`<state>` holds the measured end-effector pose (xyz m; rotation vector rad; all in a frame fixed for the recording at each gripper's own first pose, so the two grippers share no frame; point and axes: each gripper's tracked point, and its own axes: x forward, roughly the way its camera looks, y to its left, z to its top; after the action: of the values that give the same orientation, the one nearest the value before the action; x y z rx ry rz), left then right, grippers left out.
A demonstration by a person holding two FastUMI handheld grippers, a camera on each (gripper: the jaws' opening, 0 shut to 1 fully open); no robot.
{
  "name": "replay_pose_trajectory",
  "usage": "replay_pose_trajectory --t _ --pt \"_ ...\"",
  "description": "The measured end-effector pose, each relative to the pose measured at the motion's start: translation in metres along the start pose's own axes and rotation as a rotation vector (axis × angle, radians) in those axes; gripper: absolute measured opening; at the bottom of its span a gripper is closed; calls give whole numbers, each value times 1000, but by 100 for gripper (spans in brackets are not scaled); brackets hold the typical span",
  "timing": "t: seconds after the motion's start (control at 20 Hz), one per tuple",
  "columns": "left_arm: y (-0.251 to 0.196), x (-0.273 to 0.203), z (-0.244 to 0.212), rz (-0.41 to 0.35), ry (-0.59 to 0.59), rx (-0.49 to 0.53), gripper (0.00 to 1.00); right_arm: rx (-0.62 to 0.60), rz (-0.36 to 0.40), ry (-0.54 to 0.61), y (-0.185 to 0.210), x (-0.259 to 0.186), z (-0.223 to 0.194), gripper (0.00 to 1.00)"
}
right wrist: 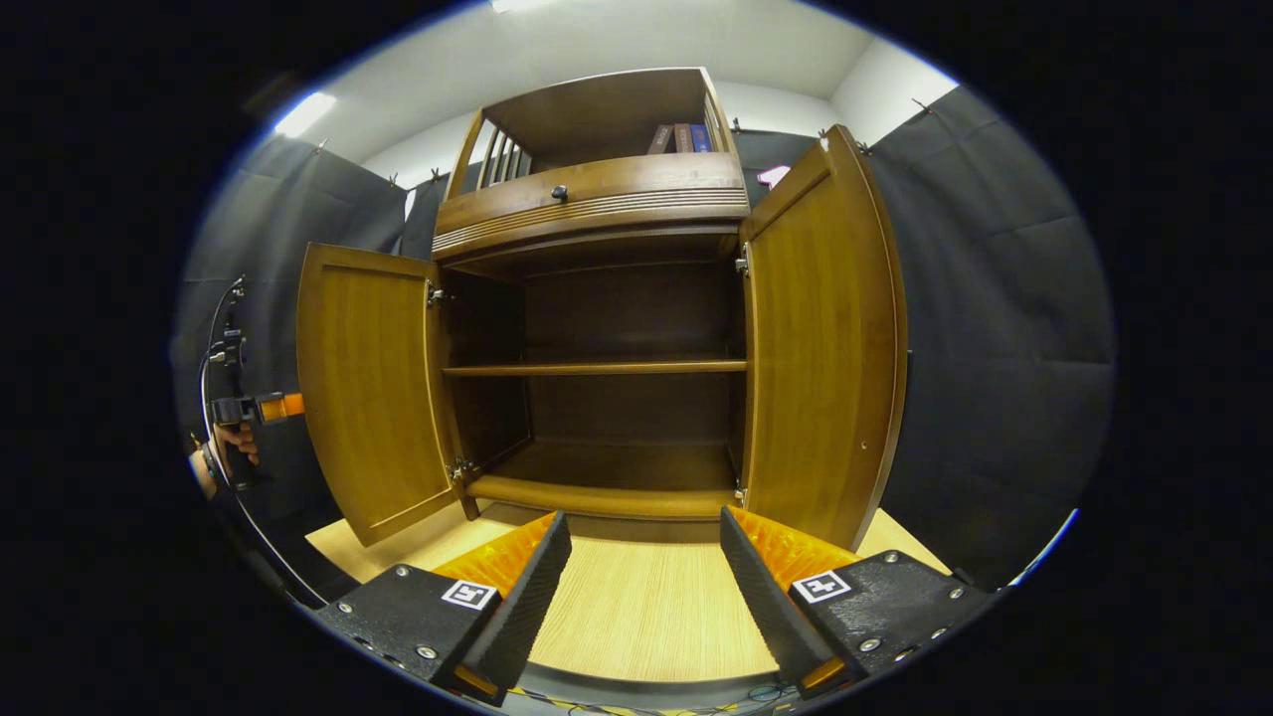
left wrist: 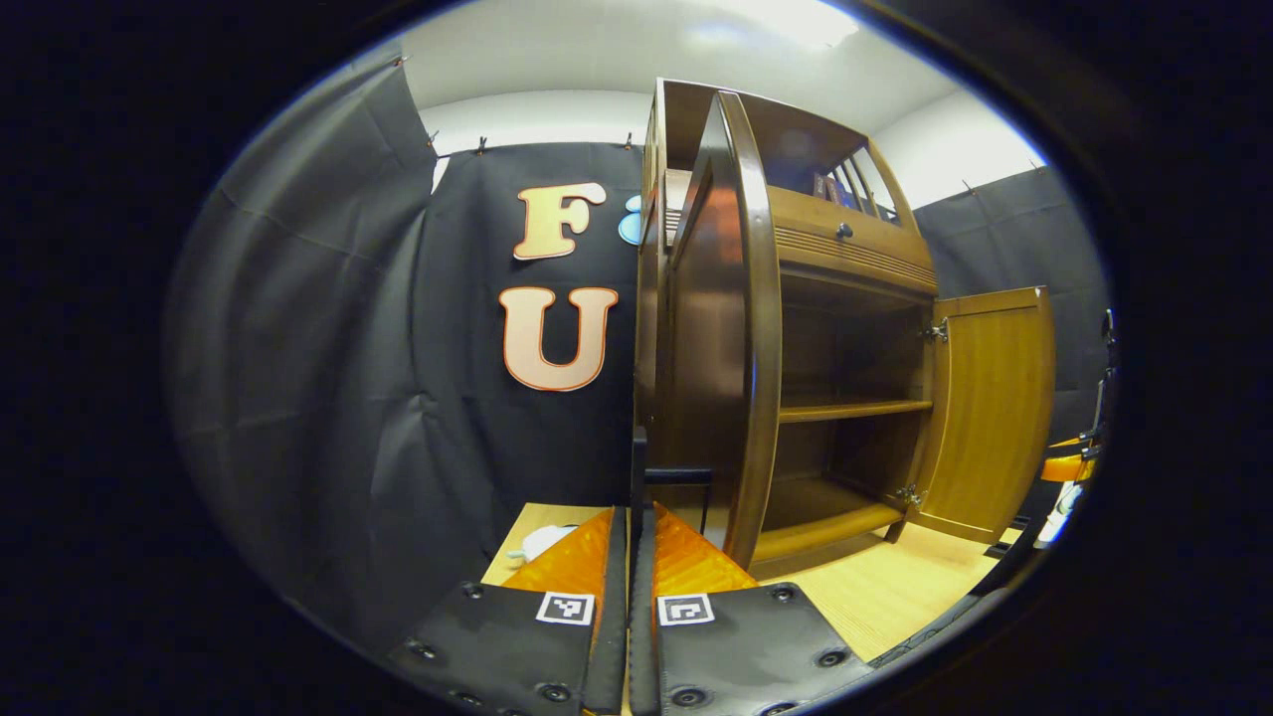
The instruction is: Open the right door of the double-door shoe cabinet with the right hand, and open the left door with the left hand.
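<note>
- Left gripper (left wrist: 630, 557): fingers pressed together on a thin dark handle (left wrist: 676, 475) of the left door (left wrist: 721, 328).
- Right gripper (right wrist: 644, 567): spread wide, gripped nothing, hovered over the wooden floor (right wrist: 646, 617).
- Shoe cabinet (right wrist: 597, 398): stood straight ahead, both doors swung open; right door (right wrist: 820, 338) just beside.
- Shelf (right wrist: 597, 368): bare.

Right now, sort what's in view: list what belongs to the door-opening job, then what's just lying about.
Job: brown wooden double-door shoe cabinet; its left door and right door, both open; left gripper; right gripper.

Lying about: upright books on top shelf; small dark drawer knob; pale wooden floor.
</note>
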<state>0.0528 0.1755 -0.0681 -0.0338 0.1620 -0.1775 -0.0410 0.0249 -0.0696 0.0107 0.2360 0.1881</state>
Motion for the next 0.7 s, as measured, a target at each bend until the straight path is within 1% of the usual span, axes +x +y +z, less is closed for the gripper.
replay_pose_trajectory --t 0.05,0.1,0.15,0.2,0.25,0.3,0.35,0.4,0.45,0.55,0.6,0.65,0.7 --pt "2 -3 0 1 10 6 1 -7 3 4 2 1 0 93" --pt "7 -5 -4 13 22 20 2 -10 2 5 2 3 2 93" --pt "6 -10 -9 9 30 29 18 -7 2 4 3 3 3 93" --pt "11 -22 -14 23 43 45 15 0 2 4 3 6 3 93" --pt "16 -30 -18 50 57 65 15 5 0 2 4 7 4 93" --pt "20 -41 -24 79 63 74 17 7 -1 -3 4 9 6 93" --pt "23 -50 -24 115 49 61 16 6 1 -4 5 11 6 93" --pt "23 -58 -23 143 37 28 17 3 5 -2 5 13 5 93" --pt "20 -65 -21 173 31 -2 14 -1 9 2 6 16 3 93" --pt "15 -77 -14 226 6 14 11 -1 19 12 7 22 1 93" --pt "4 -84 -6 234 -15 28 9 2 24 11 8 24 0 93" --pt "-11 -87 4 231 -32 35 10 5 29 6 10 26 1 93" --pt "-25 -90 10 227 -45 32 1 7 33 -3 11 27 2 93"
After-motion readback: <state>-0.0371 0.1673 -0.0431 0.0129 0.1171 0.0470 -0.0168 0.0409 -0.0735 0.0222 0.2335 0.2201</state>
